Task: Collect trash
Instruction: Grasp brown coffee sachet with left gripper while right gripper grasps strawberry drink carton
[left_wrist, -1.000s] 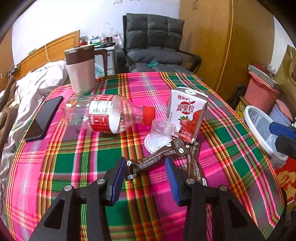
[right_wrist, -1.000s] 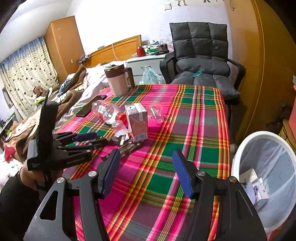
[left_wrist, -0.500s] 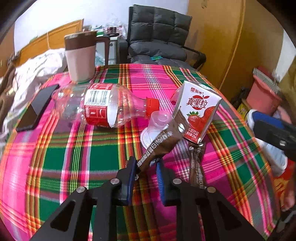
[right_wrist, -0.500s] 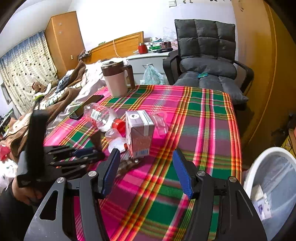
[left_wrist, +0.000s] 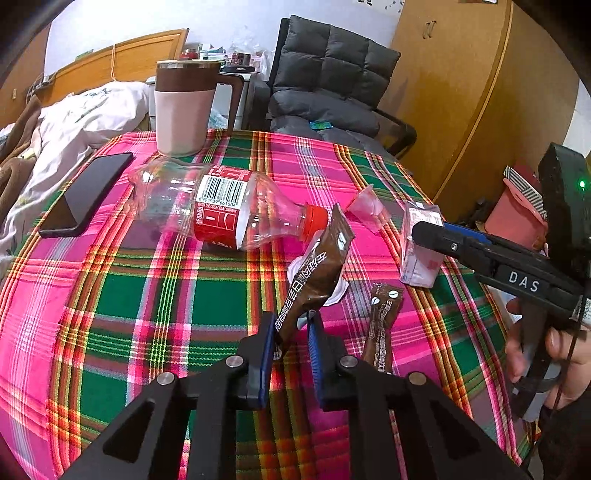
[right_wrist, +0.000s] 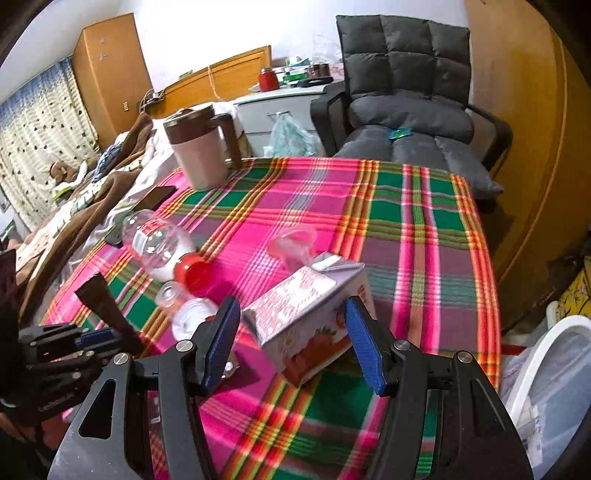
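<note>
The jaws of the left gripper (left_wrist: 292, 332) are pinched on the lower end of a brown coffee sachet (left_wrist: 316, 273), which stands tilted above the cloth. The jaws of the right gripper (right_wrist: 291, 336) stand wide apart, 1 blue pad on each side of a strawberry milk carton (right_wrist: 310, 317); whether the pads touch it I cannot tell.

All of it sits on a table under a plaid tablecloth (left_wrist: 207, 291) of pink, green and yellow. An empty Coca-Cola bottle (left_wrist: 225, 208) with a red cap lies on its side, its barcode upward and "THE COCA-COLA COMPANY" legible on the label. Beside the cap are 2 clear plastic cups (left_wrist: 367, 208), 1 partly hidden behind the sachet. A second coffee sachet (left_wrist: 382, 325) lies flat near the carton. A black phone (left_wrist: 86, 194) and a pink and brown lidded jug (left_wrist: 184, 107) stand at the far left. "DAS" is printed on the right gripper's body.

Behind the table are a grey padded chair (right_wrist: 406, 92), a bed with rumpled bedding (right_wrist: 74, 192), wooden wardrobes and dotted curtains. A white bin (right_wrist: 554, 365) stands by the table's right edge.
</note>
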